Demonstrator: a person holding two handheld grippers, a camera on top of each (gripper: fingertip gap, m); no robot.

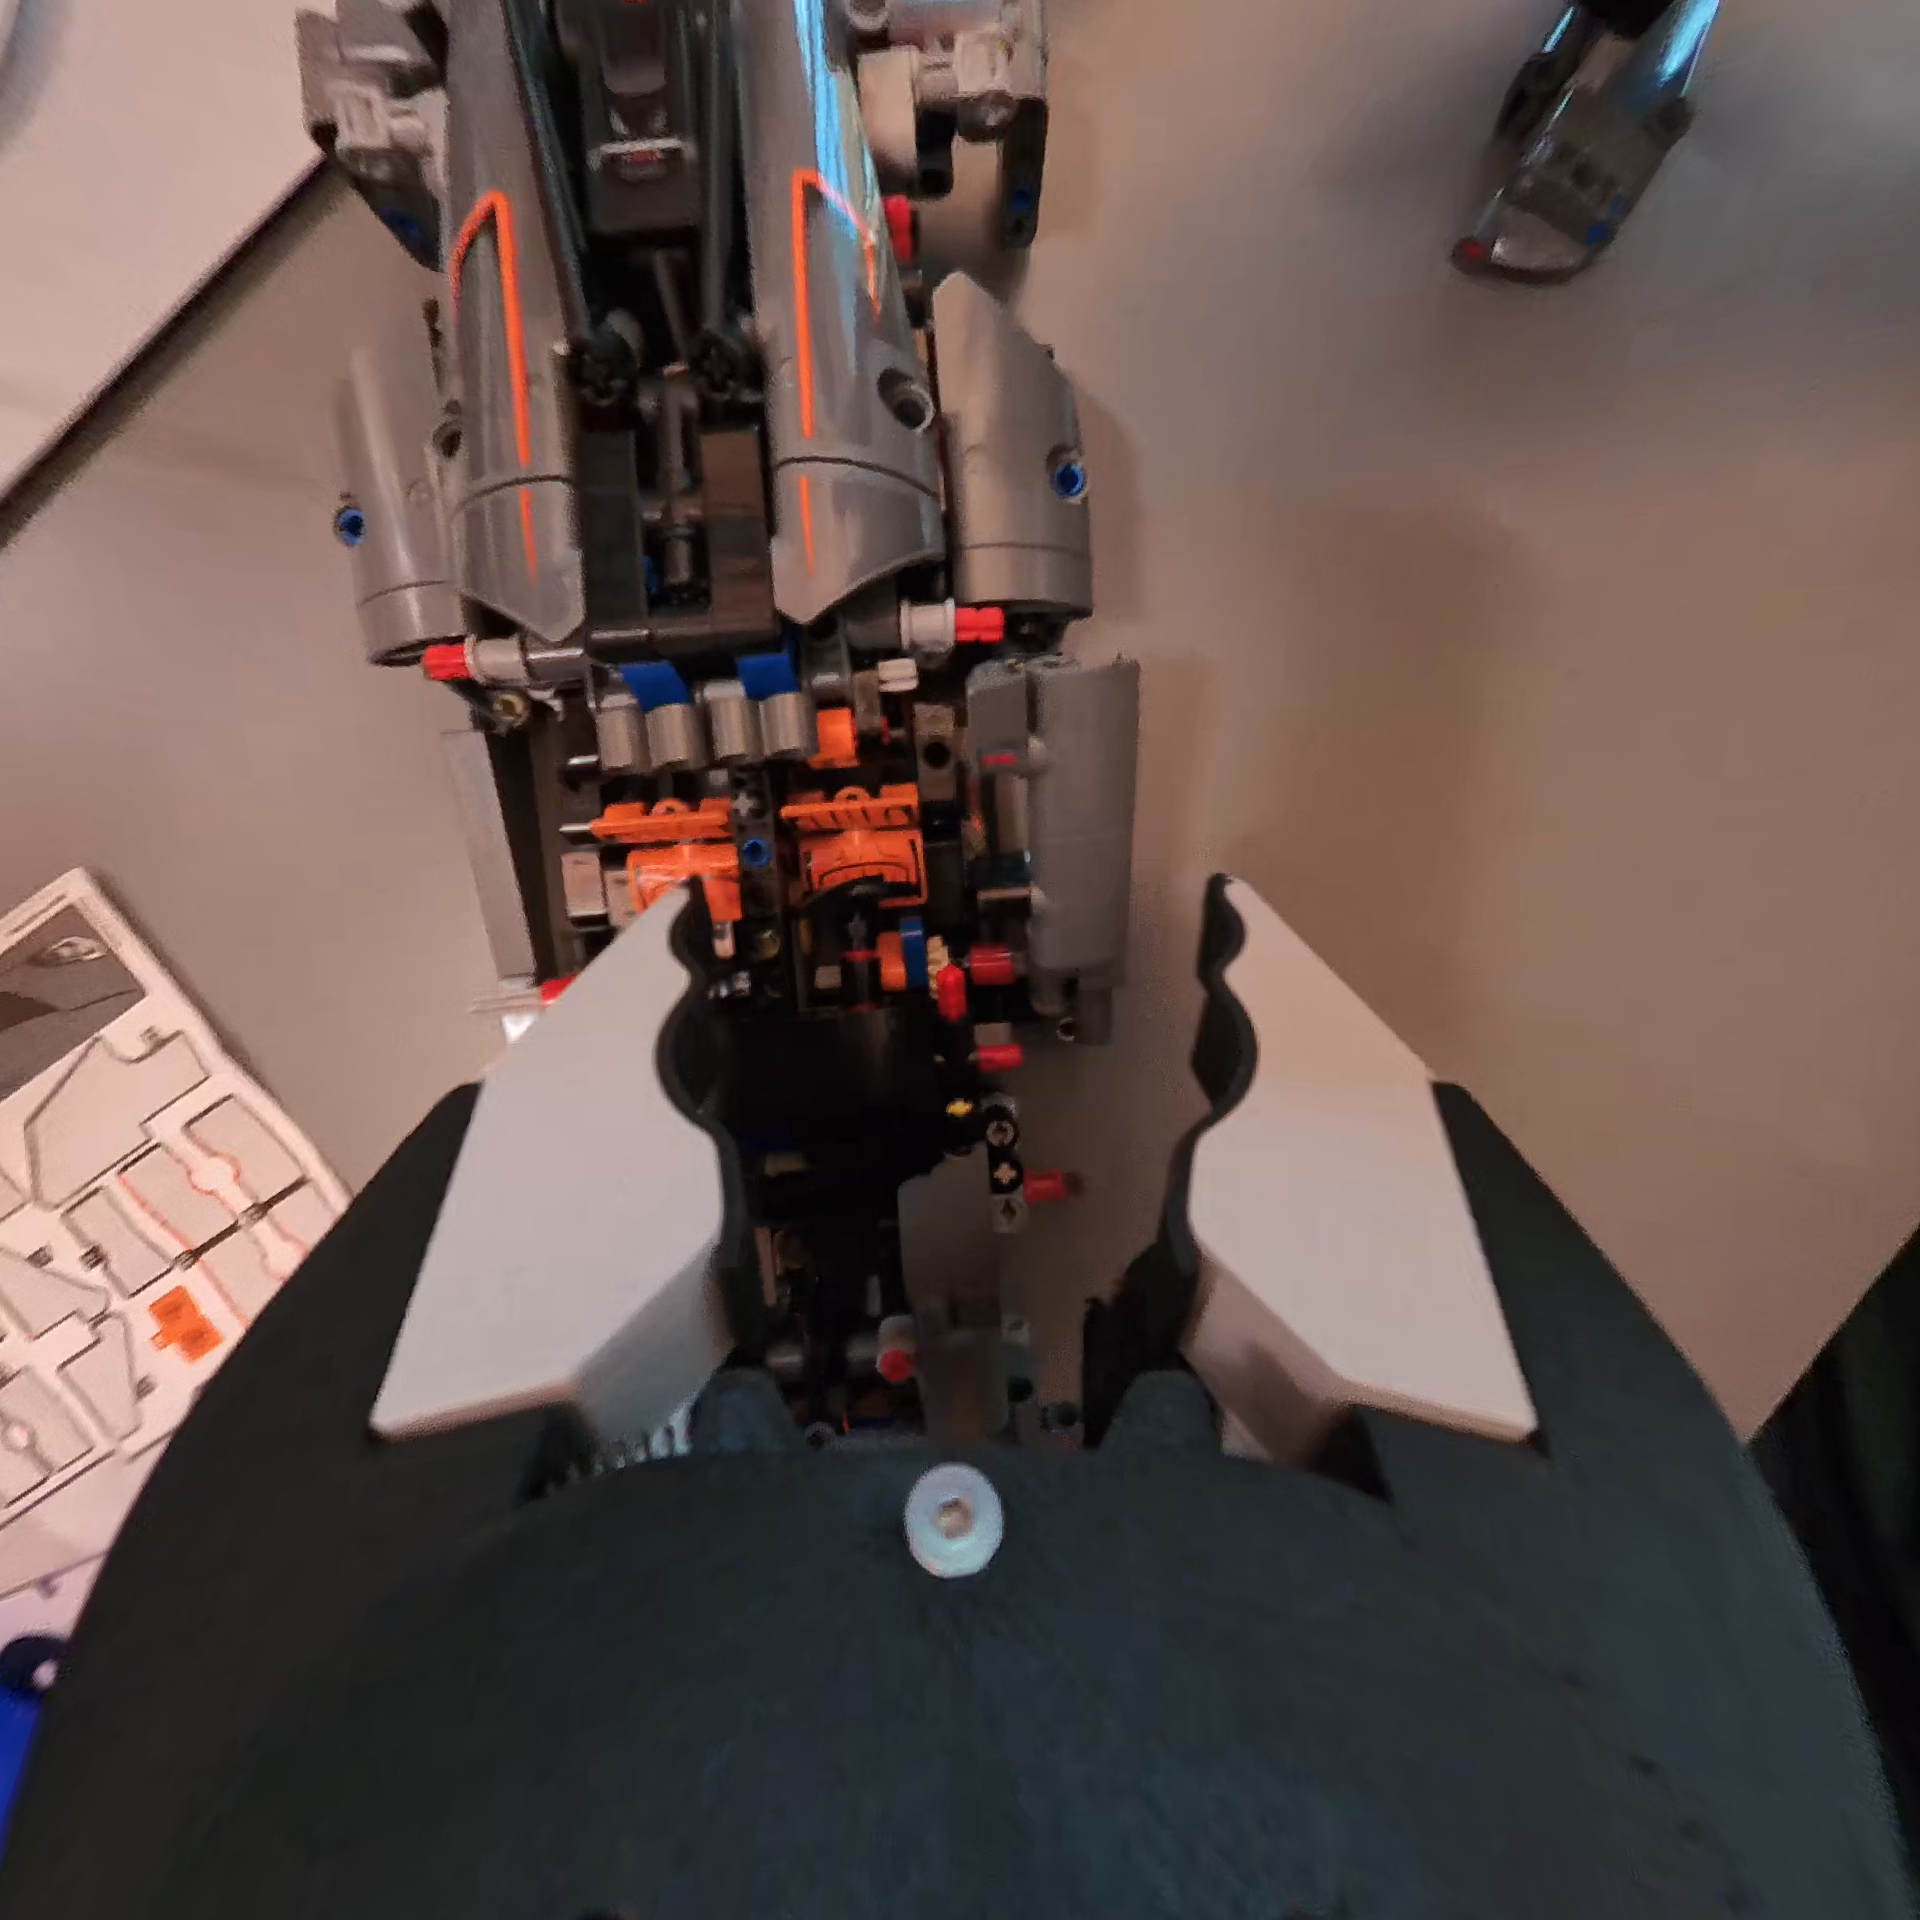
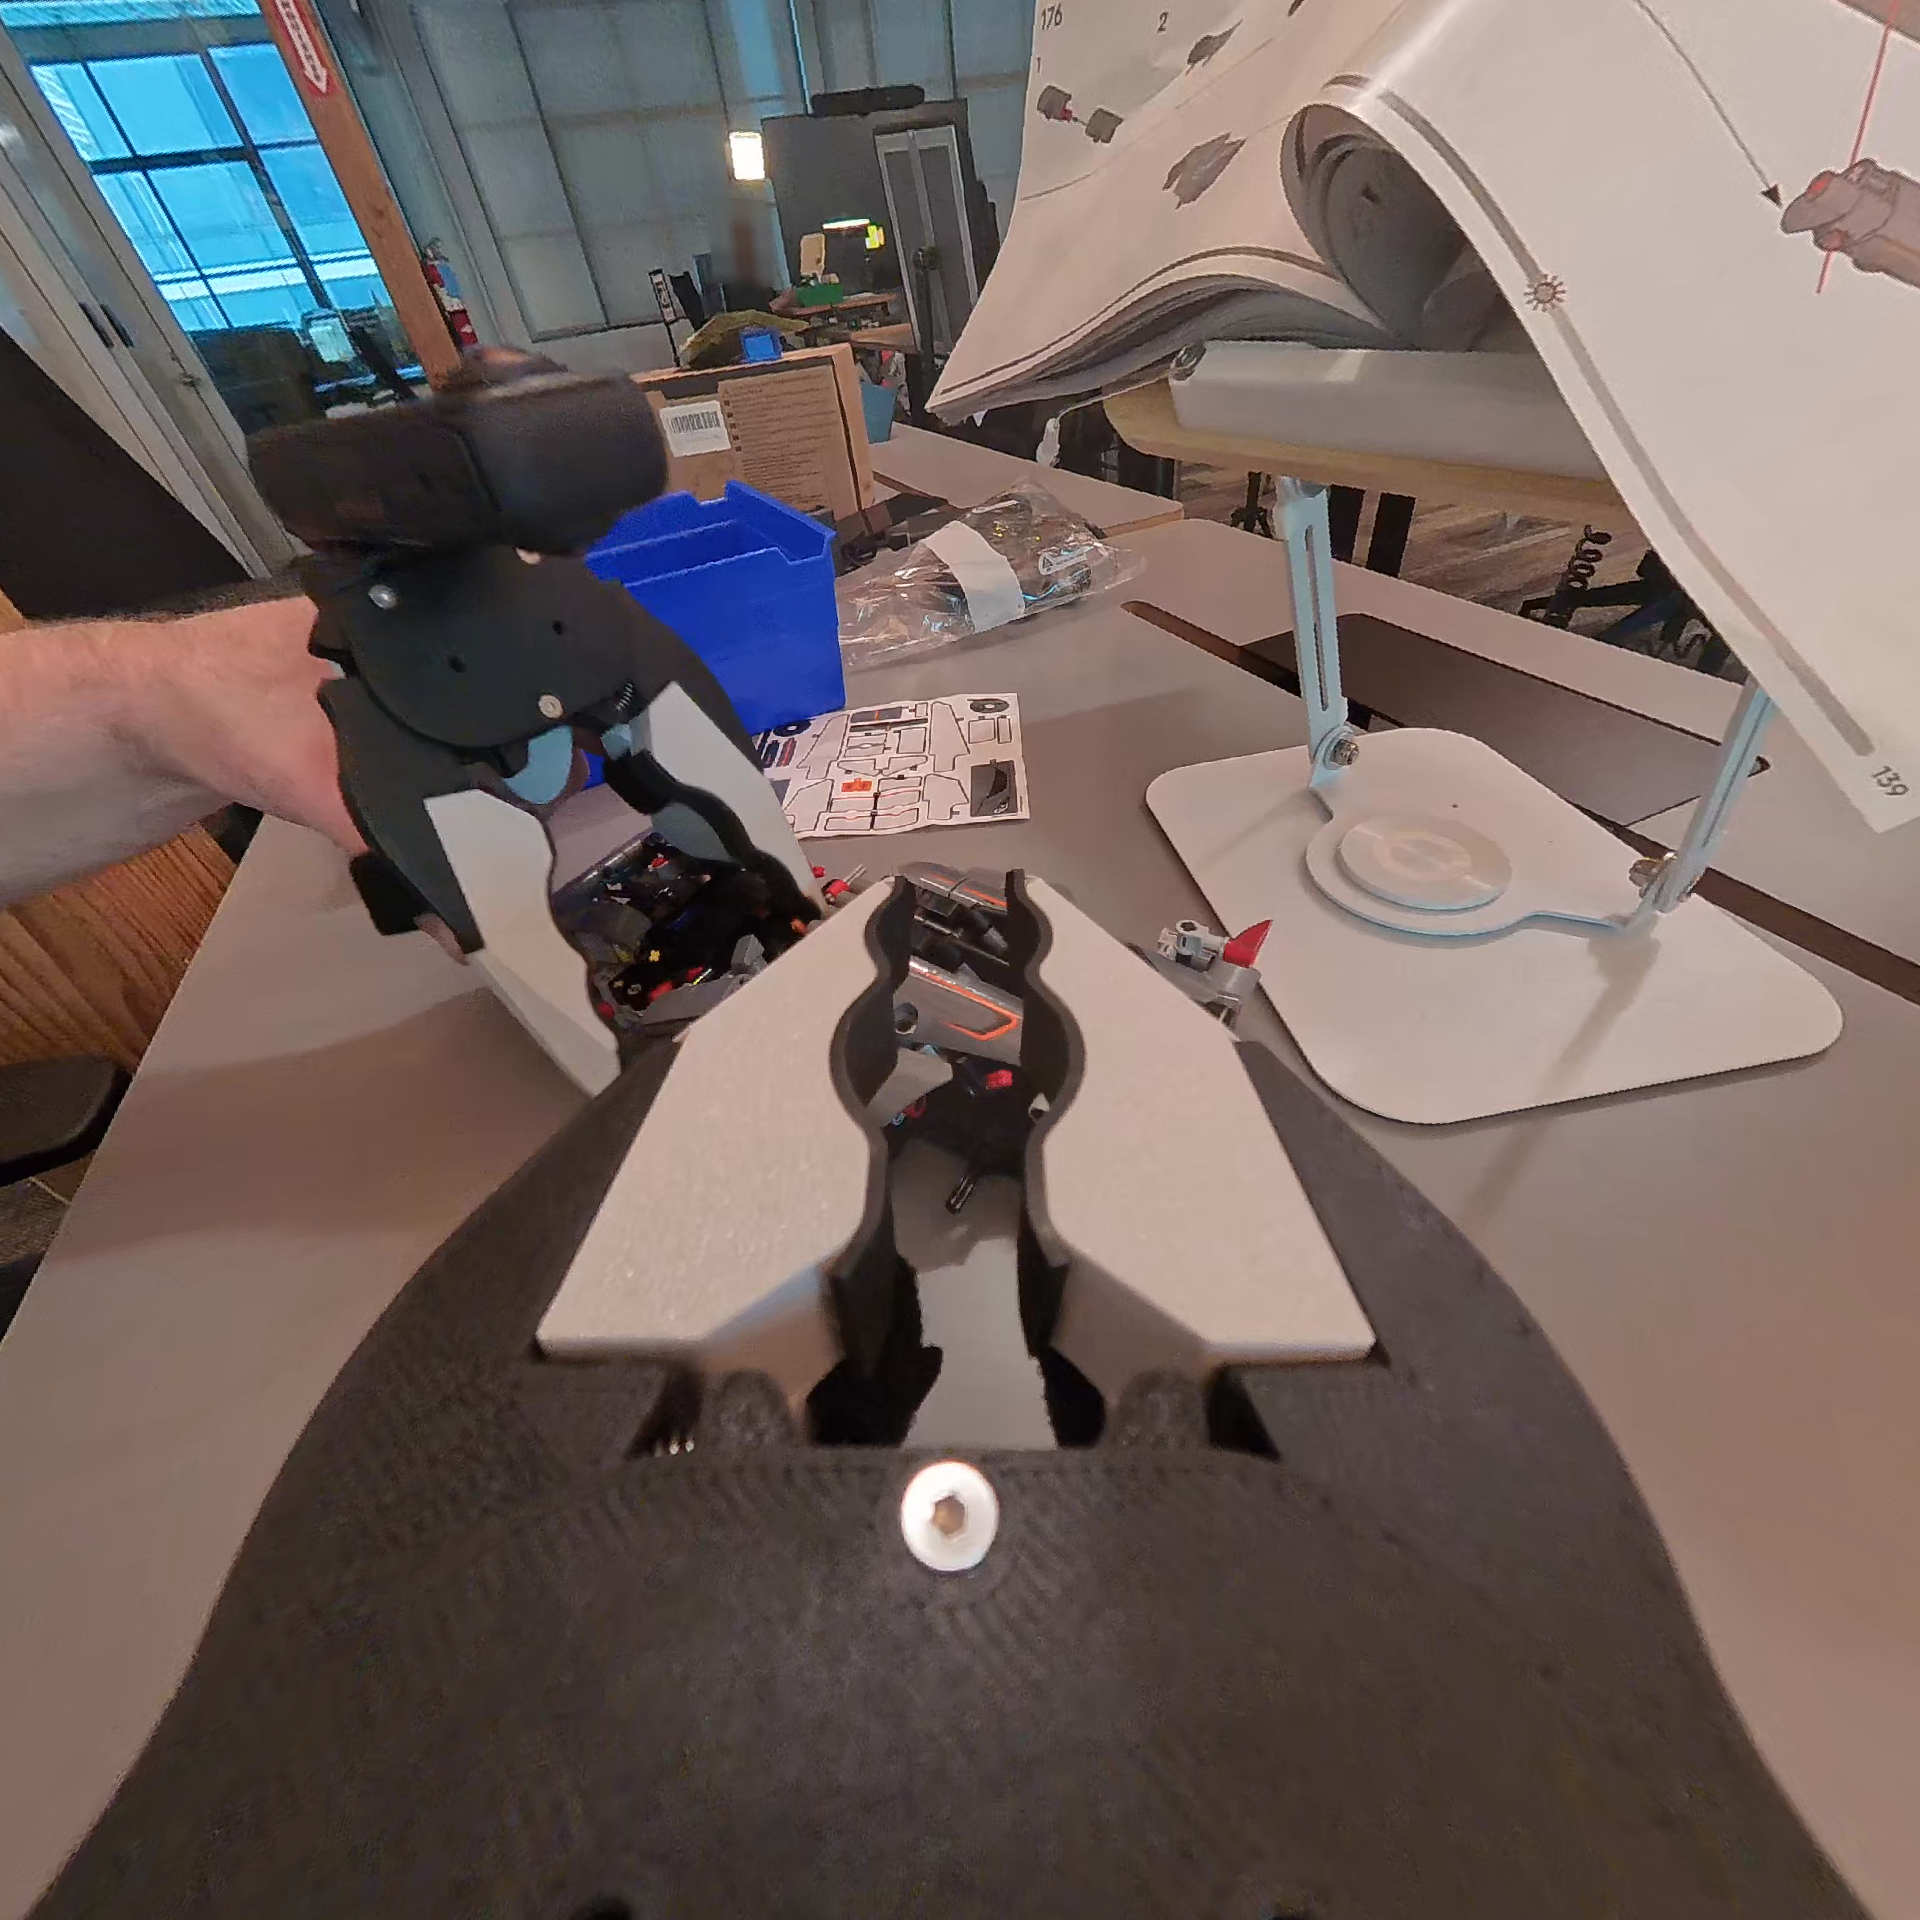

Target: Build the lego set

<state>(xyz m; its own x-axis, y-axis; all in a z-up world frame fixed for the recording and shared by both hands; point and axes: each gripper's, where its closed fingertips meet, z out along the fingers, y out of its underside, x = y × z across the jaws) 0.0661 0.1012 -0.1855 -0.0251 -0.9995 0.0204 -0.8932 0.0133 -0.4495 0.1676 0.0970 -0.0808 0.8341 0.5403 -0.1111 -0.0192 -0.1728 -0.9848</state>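
Left gripper [image 1: 951,904] close above the lego model [image 1: 727,540], jaws wide apart, straddling its dark, orange-studded rear section without touching; model lying lengthwise on the grey surface [image 1: 1455,623]. Right gripper [image 2: 948,883] low over the same model, jaws nearly together, whether gripping anything cannot be told. Beyond: sticker sheet [image 2: 914,764], blue bin [image 2: 748,603], instruction booklet [image 2: 1351,156] on white stand [image 2: 1455,935]
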